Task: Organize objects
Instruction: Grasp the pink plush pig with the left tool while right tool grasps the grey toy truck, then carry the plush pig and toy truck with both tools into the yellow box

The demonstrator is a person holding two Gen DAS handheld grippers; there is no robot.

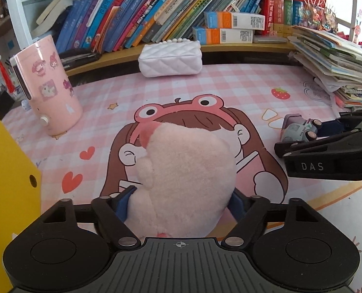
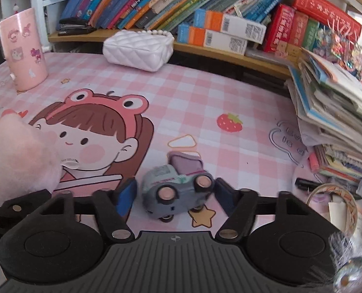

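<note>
A pink plush toy point(image 1: 183, 171) sits between my left gripper's point(image 1: 181, 200) blue pads, which press on its sides; the plush also shows at the left of the right wrist view point(image 2: 20, 156). A small grey-blue toy car point(image 2: 178, 190) with a purple top lies on its side on the pink checked mat point(image 2: 205, 102), between my right gripper's point(image 2: 173, 195) open blue pads, with gaps on both sides. The car point(image 1: 300, 129) and the right gripper point(image 1: 327, 146) show at the right of the left wrist view.
A yellow box point(image 1: 7, 195) stands at the left. A pink cylinder point(image 1: 49, 85) stands at the back left, a white quilted bag point(image 1: 171, 58) at the back. A leaning stack of books point(image 2: 334, 112) fills the right. A tape roll point(image 2: 332, 207) lies near right.
</note>
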